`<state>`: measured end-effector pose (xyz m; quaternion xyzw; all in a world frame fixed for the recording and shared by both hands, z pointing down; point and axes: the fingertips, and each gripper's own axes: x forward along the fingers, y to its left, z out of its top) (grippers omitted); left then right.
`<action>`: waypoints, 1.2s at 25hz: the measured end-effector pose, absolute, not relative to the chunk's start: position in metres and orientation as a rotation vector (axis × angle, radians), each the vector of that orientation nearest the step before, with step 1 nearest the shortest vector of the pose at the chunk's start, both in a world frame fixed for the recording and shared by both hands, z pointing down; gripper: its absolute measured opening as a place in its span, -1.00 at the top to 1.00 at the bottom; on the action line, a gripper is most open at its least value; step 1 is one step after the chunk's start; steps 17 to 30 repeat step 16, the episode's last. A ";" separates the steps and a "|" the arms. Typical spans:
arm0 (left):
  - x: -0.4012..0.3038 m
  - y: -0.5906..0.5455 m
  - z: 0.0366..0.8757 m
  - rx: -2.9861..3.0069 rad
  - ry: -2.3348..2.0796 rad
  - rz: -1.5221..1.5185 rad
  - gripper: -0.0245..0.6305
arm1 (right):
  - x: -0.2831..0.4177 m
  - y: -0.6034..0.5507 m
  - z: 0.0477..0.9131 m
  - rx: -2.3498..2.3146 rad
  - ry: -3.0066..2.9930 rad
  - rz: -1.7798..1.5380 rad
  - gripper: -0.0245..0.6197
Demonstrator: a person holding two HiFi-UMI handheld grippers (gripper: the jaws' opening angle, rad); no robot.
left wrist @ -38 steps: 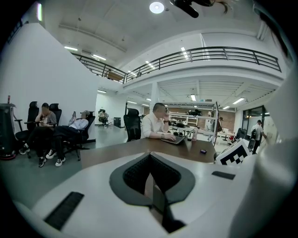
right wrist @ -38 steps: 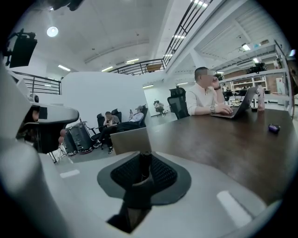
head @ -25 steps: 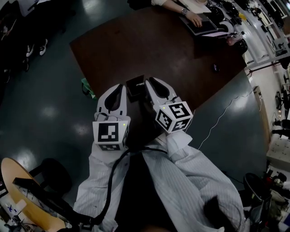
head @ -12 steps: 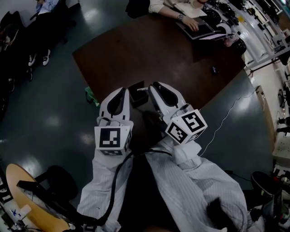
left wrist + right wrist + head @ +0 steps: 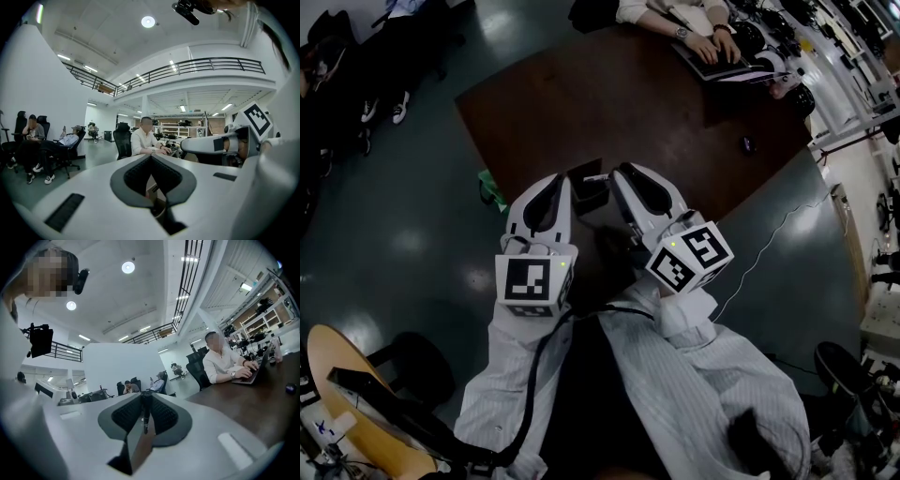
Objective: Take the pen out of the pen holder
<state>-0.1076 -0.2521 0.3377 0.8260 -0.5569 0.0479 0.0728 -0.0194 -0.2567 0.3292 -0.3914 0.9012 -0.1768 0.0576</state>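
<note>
The black square pen holder (image 5: 589, 186) is at the near edge of the brown table (image 5: 628, 103), between my two gripper tips. My left gripper (image 5: 562, 180) is at its left side, and in the left gripper view its jaws (image 5: 151, 161) look shut on the holder's thin wall. My right gripper (image 5: 622, 173) is at the holder's right side. In the right gripper view it (image 5: 146, 401) is shut on a thin dark pen (image 5: 146, 412), which stands upright between the pads. A dark wall of the holder (image 5: 137, 448) shows below the pen. The pen itself is hidden in the head view.
A person types on a laptop (image 5: 717, 61) at the table's far end. A small dark object (image 5: 748, 142) lies on the table to the right. A green scrap (image 5: 490, 192) and a white cable (image 5: 759, 253) lie on the floor. A wooden seat (image 5: 342, 394) is at the lower left.
Both grippers have risen toward the camera, the right one more, with the pen still in its jaws. The right marker cube now looks larger and further right.
</note>
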 end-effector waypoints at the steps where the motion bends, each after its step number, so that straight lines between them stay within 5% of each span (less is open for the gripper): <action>1: -0.108 -0.251 0.337 2.482 -1.675 0.142 0.91 | -0.019 -0.255 0.329 -1.175 2.728 -0.547 0.73; 30: -0.108 -0.239 0.335 2.468 -1.688 0.131 0.91 | -0.019 -0.240 0.322 -1.129 2.726 -0.586 0.73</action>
